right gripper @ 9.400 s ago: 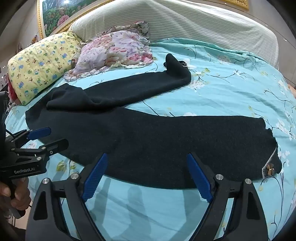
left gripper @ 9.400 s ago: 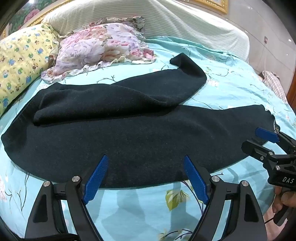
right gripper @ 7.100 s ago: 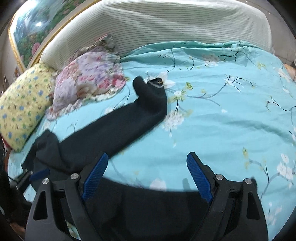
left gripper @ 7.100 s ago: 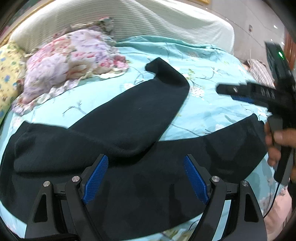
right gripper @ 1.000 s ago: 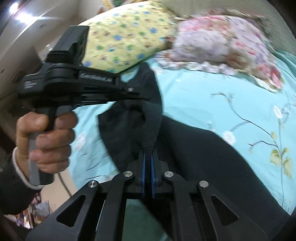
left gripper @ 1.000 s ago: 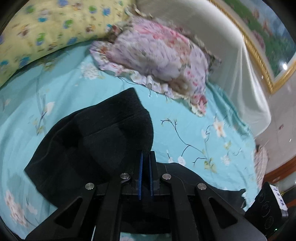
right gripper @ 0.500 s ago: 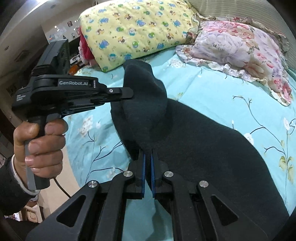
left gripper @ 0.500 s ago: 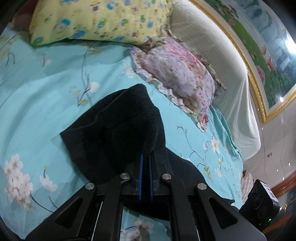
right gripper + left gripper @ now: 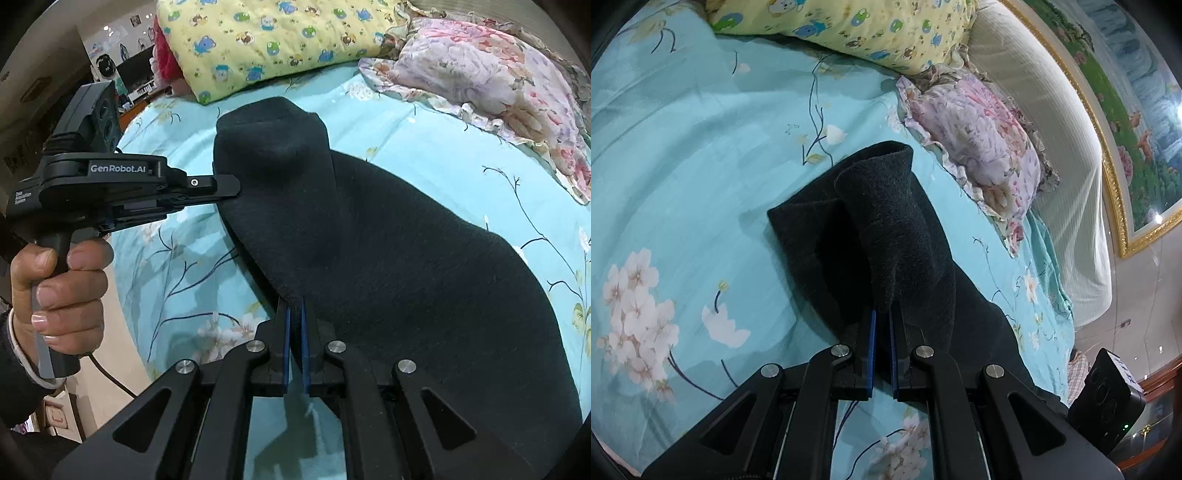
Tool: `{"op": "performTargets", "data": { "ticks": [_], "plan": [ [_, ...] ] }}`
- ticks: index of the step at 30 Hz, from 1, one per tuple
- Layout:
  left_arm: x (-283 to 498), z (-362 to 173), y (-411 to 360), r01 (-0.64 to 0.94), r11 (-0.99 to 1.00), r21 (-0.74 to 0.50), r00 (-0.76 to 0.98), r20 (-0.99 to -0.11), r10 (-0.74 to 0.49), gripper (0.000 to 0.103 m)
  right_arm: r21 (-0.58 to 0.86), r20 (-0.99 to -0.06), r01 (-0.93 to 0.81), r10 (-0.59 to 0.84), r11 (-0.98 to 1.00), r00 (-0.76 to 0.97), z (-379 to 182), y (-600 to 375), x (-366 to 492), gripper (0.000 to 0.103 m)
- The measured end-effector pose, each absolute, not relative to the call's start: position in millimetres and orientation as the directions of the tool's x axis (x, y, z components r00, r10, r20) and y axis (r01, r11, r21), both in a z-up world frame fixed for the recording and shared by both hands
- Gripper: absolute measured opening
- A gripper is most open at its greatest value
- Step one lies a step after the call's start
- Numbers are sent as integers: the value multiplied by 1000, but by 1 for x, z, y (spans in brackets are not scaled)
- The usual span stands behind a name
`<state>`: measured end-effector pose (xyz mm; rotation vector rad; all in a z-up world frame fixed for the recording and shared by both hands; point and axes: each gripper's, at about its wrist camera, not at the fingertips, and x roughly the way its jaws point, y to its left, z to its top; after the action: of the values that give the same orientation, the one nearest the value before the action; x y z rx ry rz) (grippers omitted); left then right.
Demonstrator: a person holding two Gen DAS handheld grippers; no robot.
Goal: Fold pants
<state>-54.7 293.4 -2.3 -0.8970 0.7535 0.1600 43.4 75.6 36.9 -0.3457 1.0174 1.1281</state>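
The black pants (image 9: pixel 897 236) lie on the turquoise flowered bedsheet (image 9: pixel 683 155), one end lifted and doubled over the rest. My left gripper (image 9: pixel 881 317) is shut on the pants' edge. In the right wrist view the pants (image 9: pixel 388 251) stretch from the middle to the lower right. My right gripper (image 9: pixel 294 306) is shut on their near edge. The left gripper (image 9: pixel 225 186) shows there too, held in a hand, pinching the raised end.
A yellow cartoon pillow (image 9: pixel 849 29) and a pink floral pillow (image 9: pixel 975 129) lie at the head of the bed by the striped headboard (image 9: pixel 1052 122). The bed's edge and floor (image 9: pixel 114 354) show at the left of the right wrist view.
Both grippers stayed shut on the pants and carried the lifted end further toward the pillows. The fold now lies lower and flatter over the rest of the pants.
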Motion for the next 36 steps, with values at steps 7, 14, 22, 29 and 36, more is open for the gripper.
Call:
{"op": "performTargets", "data": {
  "ticks": [7,14,22,29,36],
  "plan": [
    [-59,-4,292,-431,643,-633,726,-666,-170,6,217,-826,-875,560,433,72,35,79,40,6],
    [-68,-1,294,-455,648,-611,715,-684,-144,25,235,-830,-855,553,463,71,35,78,41,12],
    [-77,11,305,-489,639,-594,711,-696,-103,50,334,-784,-798,618,502,61,53,56,51,45],
    [-67,12,308,-514,632,-579,689,-718,-98,60,375,-760,-748,644,548,91,66,34,67,45],
    [-49,5,315,-553,625,-551,649,-755,-91,65,390,-752,-684,642,616,149,67,6,96,45]
  ]
}}
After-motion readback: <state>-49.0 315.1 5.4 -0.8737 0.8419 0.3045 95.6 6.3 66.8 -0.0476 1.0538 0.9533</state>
